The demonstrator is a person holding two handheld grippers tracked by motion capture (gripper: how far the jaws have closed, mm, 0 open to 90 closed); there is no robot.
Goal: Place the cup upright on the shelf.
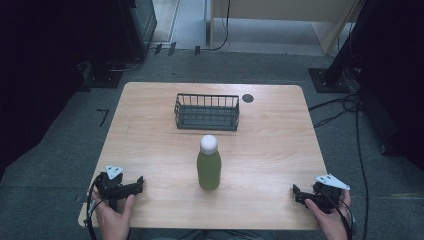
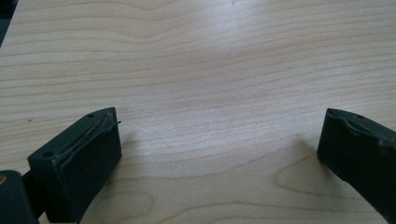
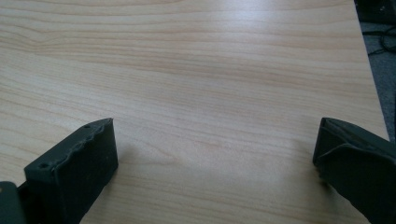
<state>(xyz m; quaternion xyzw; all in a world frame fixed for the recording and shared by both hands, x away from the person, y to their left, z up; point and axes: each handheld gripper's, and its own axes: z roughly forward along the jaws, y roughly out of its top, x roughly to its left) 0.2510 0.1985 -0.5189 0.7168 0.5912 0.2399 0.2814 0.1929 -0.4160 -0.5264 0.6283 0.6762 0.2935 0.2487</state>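
Black jaws are seen spread wide apart in the left gripper view, with bare pale wood grain between them and nothing held; the left gripper (image 2: 219, 140) is released. The same is shown in the right gripper view, where the right gripper (image 3: 217, 144) is also released and a strip of grey floor (image 3: 380, 70) is caught past the table's edge at the upper right.

What the two gripper views leave out is supplied by the high view. There the left gripper (image 1: 131, 187) is held in a hand (image 1: 112, 217) near the front left corner of the table (image 1: 280, 130), and the right gripper (image 1: 300, 194) is held in the other hand (image 1: 332, 220) near the front right corner, each resting low at the table surface.

Between them, well apart from both and a little forward of the table's centre, a green bottle (image 1: 209, 167) with a white cap (image 1: 209, 144) is stood upright, its long axis vertical and the cap pointing up. Beyond it, toward the far edge, a dark wire basket (image 1: 206, 112) is set with its long side parallel to that edge. A small dark round disc (image 1: 248, 98) is seen just beside the basket's right end, near the far edge.
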